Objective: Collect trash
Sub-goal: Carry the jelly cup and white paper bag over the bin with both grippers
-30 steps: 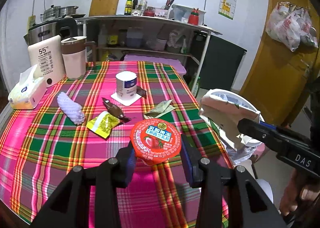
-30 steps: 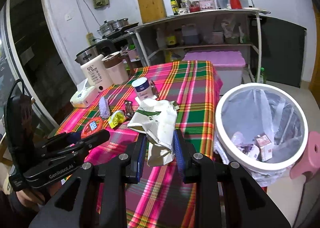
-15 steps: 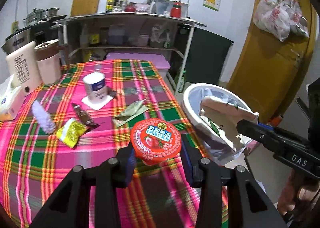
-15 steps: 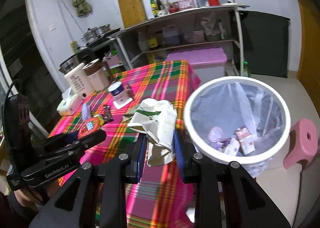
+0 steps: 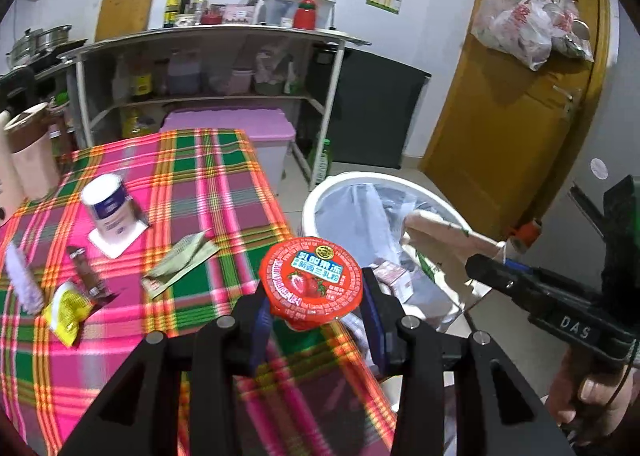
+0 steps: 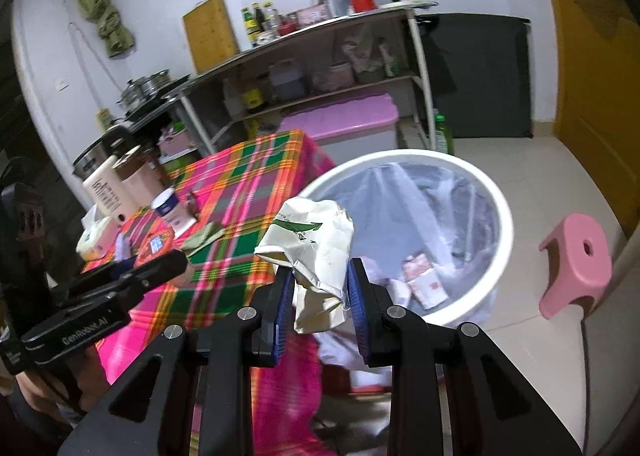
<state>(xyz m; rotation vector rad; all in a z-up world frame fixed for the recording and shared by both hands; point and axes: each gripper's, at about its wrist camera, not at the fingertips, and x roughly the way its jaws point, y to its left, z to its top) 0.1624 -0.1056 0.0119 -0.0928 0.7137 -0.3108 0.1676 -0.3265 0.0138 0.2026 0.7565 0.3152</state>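
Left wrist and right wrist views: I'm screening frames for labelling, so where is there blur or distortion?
Left wrist view: plaid tablecloth streaked near the tool, red-lidded cup sharp, door bowed by the fisheye. Right wrist view: crumpled paper cup crisp, bin rim and tablecloth slightly smeared.

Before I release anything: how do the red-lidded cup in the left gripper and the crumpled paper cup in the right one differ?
The red-lidded cup is round, intact and sealed; the paper cup is white, crushed and open. The red-lidded cup is held upright, lid up; the paper cup lies tilted, rim to the left. Shared: each is clamped between gripper fingers near the trash bin.
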